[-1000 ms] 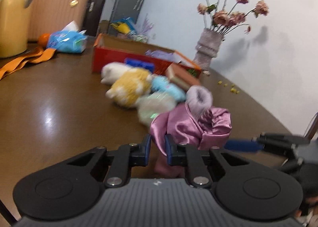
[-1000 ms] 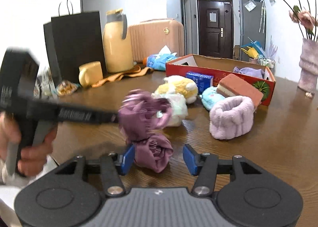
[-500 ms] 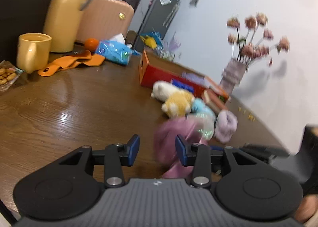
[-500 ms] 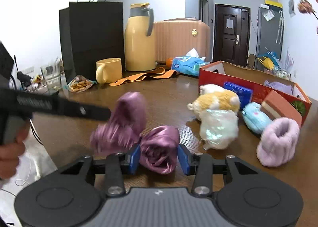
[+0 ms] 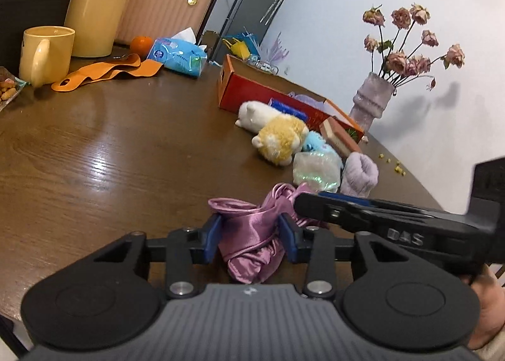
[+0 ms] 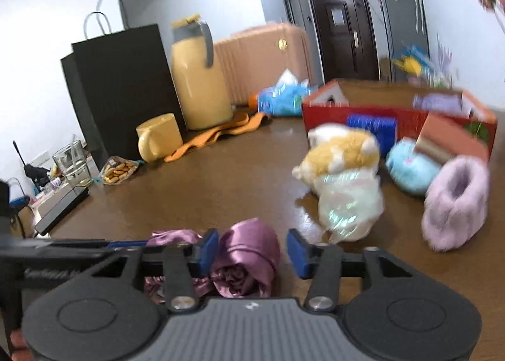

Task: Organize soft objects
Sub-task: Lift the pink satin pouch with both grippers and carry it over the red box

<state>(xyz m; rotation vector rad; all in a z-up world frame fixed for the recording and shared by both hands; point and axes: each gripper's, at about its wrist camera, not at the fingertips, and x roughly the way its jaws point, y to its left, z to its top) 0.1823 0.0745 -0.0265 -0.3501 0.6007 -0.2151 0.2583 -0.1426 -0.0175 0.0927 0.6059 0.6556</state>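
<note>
A pink satin cloth (image 5: 252, 241) lies bunched on the brown table (image 5: 110, 152). My left gripper (image 5: 251, 239) is open, its jaws on either side of the cloth. My right gripper (image 6: 252, 249) is open too, with the cloth's rolled end (image 6: 246, 258) against its left finger and a gap at the right one. It reaches across from the right in the left wrist view (image 5: 363, 215). Further off lie a yellow plush (image 5: 281, 140), a white plush (image 5: 255, 113), a blue plush (image 5: 318, 144), a wrapped soft toy (image 5: 315, 168) and a lilac fuzzy cuff (image 5: 359, 176).
A red cardboard box (image 5: 252, 92) stands behind the toys, with a vase of dried flowers (image 5: 372, 105) to its right. Far left are a yellow mug (image 5: 47, 54), a yellow thermos (image 5: 98, 4), an orange cloth (image 5: 104, 73) and a tissue pack (image 5: 178, 56).
Both grippers opened wider and came down to the table. The satin cloth, held up a second ago, now rests on the table between their jaws.
</note>
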